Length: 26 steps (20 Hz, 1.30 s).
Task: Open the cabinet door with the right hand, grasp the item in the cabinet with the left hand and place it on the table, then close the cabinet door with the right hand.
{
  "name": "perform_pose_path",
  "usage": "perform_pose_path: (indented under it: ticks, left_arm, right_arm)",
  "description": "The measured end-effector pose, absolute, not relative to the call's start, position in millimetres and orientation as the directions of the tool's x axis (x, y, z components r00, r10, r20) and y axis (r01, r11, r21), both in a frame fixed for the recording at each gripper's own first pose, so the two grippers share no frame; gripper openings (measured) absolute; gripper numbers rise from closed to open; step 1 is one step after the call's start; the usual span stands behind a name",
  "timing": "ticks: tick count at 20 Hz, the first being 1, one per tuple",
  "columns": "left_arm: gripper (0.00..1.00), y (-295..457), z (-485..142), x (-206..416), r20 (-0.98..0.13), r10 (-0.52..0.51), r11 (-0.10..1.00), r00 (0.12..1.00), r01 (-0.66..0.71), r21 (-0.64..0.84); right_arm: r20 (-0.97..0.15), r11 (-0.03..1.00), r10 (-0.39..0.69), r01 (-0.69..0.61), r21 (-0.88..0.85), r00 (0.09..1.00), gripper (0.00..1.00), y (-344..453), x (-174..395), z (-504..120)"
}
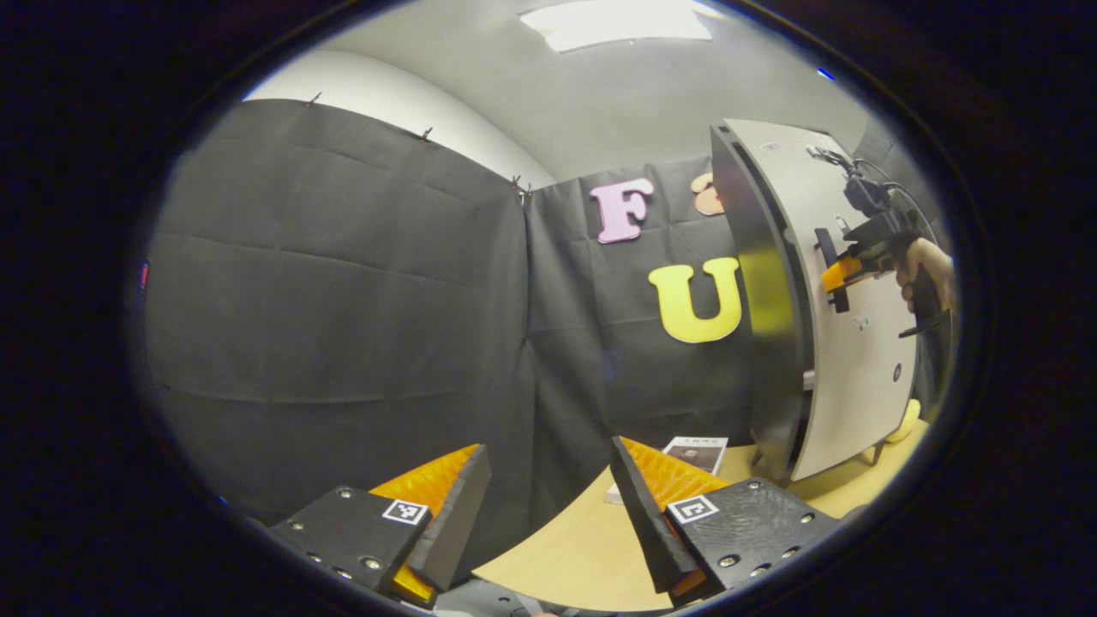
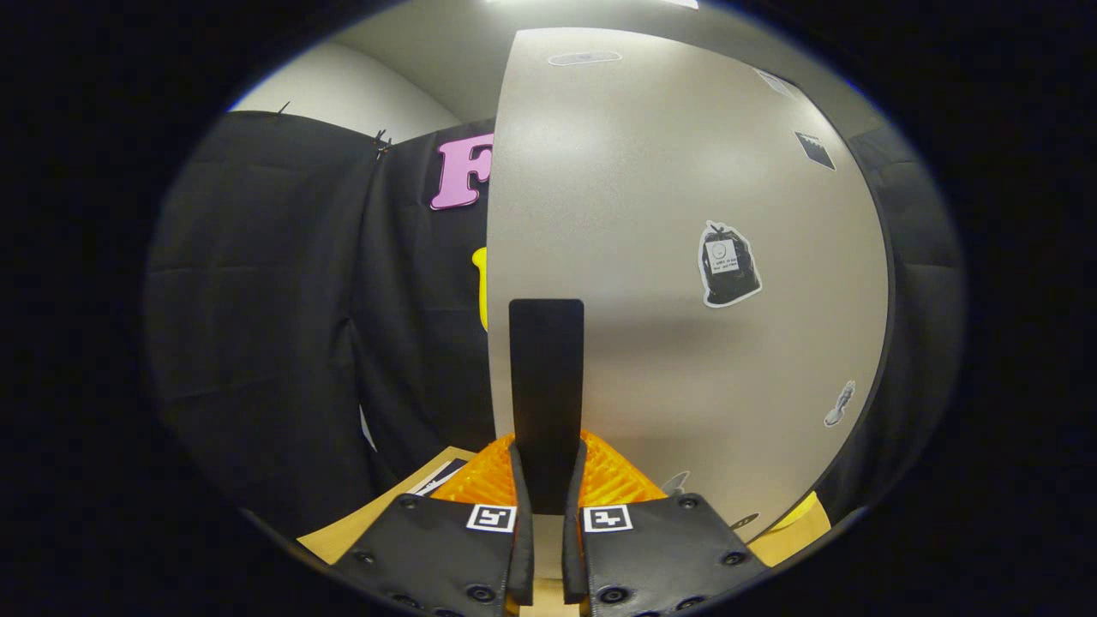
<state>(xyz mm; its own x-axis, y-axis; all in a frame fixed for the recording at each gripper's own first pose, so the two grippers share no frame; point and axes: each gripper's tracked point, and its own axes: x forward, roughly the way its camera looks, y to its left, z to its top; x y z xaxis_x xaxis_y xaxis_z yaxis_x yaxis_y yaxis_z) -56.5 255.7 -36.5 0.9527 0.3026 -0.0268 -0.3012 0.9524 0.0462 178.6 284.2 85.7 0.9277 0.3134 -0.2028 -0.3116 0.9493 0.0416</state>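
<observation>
In the right gripper view, the right tongs (image 2: 547, 480) are seen clamped on the dark upright handle (image 2: 546, 386) of the cabinet door (image 2: 686, 257), both fingers pressed against its sides; the pale door carries a few stickers (image 2: 729, 264). In the left gripper view, the left tongs (image 1: 548, 506) are held wide apart with nothing between them, low over the table (image 1: 583, 548) and well apart from the cabinet (image 1: 771, 300); the door is seen standing slightly ajar from the dark cabinet body; the right tongs (image 1: 836, 274) are seen at the handle, held by a hand (image 1: 930, 270); a booklet (image 1: 696, 452) lies on the table near the cabinet's foot; the item inside the cabinet cannot be made out.
</observation>
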Motion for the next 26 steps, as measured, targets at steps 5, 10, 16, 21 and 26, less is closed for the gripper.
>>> perform_pose_path:
  ticks: [5, 10, 16, 21, 26]
  left_arm:
    - [0.85, 225.3, -28.7, -40.8, -0.008, 0.234, 0.972, 0.972, -0.233, 0.040]
    - [0.85, 199.7, -25.0, -32.7, 0.003, 0.177, 0.983, 0.984, -0.177, 0.051]
    - [0.85, 166.4, -20.8, -18.1, 0.001, 0.117, 0.992, 0.993, -0.117, 0.043]
    - [0.85, 123.2, -13.1, -5.5, 0.014, 0.048, 0.998, 0.999, -0.048, 0.044]
    - [0.85, 79.6, -7.7, 3.5, 0.022, -0.017, 0.999, 1.000, 0.016, 0.034]
  right_arm:
    - [-0.199, 0.931, 0.364, -0.358, 0.067, 0.910, 0.14, 278.8, 163.9, 89.3]
    - [-0.191, 0.914, 0.407, -0.398, 0.084, 0.893, 0.15, 273.2, 146.9, 93.2]
    - [-0.189, 0.888, 0.460, -0.449, 0.099, 0.867, 0.14, 259.1, 125.7, 97.4]
    - [-0.191, 0.871, 0.492, -0.482, 0.101, 0.849, 0.13, 251.9, 123.4, 95.6]
    - [-0.194, 0.853, 0.522, -0.511, 0.111, 0.830, 0.14, 242.1, 118.6, 94.7]
